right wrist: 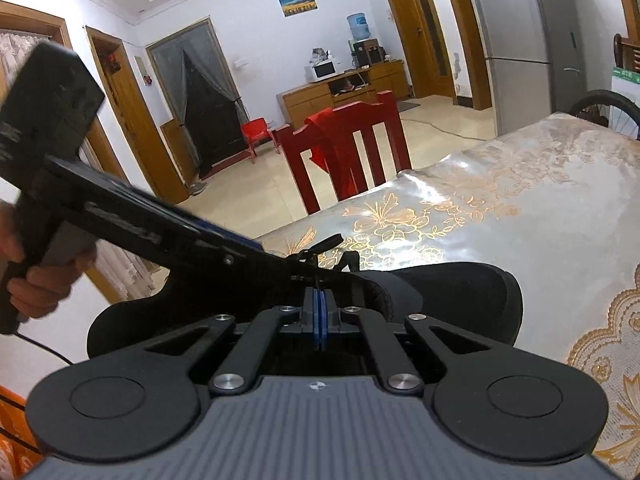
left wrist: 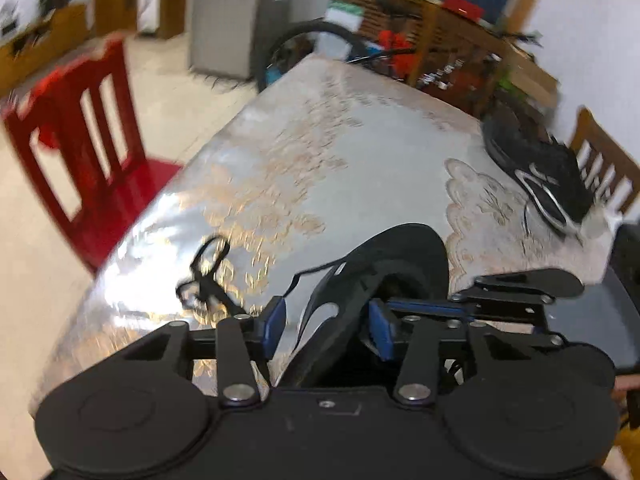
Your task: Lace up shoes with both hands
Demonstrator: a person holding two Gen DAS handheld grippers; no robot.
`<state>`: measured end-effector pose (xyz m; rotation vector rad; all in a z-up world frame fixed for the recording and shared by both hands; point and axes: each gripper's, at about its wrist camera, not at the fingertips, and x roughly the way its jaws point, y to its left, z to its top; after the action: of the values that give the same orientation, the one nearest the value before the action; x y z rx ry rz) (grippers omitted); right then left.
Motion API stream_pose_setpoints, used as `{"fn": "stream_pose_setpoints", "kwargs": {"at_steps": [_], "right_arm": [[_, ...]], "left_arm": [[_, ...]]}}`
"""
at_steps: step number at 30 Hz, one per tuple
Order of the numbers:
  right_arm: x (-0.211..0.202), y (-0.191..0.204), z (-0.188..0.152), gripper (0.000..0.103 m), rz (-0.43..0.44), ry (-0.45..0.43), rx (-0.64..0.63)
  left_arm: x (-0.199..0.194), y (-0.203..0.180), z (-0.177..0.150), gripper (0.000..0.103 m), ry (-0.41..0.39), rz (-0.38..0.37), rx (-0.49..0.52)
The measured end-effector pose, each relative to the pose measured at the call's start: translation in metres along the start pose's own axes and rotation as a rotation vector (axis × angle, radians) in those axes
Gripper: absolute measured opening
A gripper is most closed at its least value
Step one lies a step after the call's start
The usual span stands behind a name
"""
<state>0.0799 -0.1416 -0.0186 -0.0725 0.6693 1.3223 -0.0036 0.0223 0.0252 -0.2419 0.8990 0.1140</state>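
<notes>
A black shoe (left wrist: 400,256) lies on the table, its side wall between the fingers of my left gripper (left wrist: 328,328), which stands open around it. Its black shoelace (left wrist: 208,272) trails left in loops on the cloth. My right gripper (right wrist: 320,320) is shut just above the shoe (right wrist: 460,292), its blue pads pressed together with a thin lace strand (right wrist: 317,278) running out of them. In the left wrist view the right gripper (left wrist: 420,308) comes in from the right to the shoe's collar. A hand (right wrist: 40,284) holds the left gripper (right wrist: 276,254). A second black shoe (left wrist: 536,168) lies far right.
The table wears a shiny floral cloth (left wrist: 340,140). A red chair (right wrist: 352,148) stands at its left edge and a wooden chair (left wrist: 604,172) at the far right. Beyond the far end are a bicycle wheel (left wrist: 304,32) and a fridge (right wrist: 520,32).
</notes>
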Motion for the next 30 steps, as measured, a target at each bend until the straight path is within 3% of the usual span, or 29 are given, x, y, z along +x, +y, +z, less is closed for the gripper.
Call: {"fn": "stream_pose_setpoints", "kwargs": {"at_steps": [7, 9, 11, 15, 20, 27, 29, 30], "right_arm": [[-0.001, 0.005, 0.002, 0.004, -0.015, -0.067, 0.044], [-0.008, 0.005, 0.003, 0.013, -0.027, -0.073, 0.054], [-0.014, 0.004, 0.007, 0.029, -0.036, -0.078, 0.078], [-0.011, 0.000, 0.022, 0.029, -0.050, -0.072, 0.098], [0.013, 0.011, 0.038, 0.029, -0.067, 0.045, 0.014], [0.047, 0.015, 0.063, 0.026, -0.119, 0.281, -0.013], [0.053, 0.018, 0.068, 0.002, -0.134, 0.322, -0.028], [0.054, 0.021, 0.069, 0.002, -0.140, 0.330, -0.036]], "left_arm": [[0.003, -0.011, -0.008, 0.044, 0.024, -0.007, 0.094], [0.001, -0.013, -0.013, 0.047, 0.027, -0.003, 0.122], [-0.003, -0.010, -0.018, 0.053, 0.027, -0.001, 0.128], [-0.009, -0.003, -0.028, 0.054, 0.026, 0.003, 0.139], [-0.016, 0.005, -0.039, 0.057, 0.024, 0.004, 0.160], [-0.010, 0.016, -0.045, 0.057, 0.011, -0.102, 0.178], [-0.008, 0.020, -0.043, 0.058, 0.006, -0.130, 0.173], [-0.007, 0.022, -0.042, 0.058, 0.004, -0.140, 0.171]]}}
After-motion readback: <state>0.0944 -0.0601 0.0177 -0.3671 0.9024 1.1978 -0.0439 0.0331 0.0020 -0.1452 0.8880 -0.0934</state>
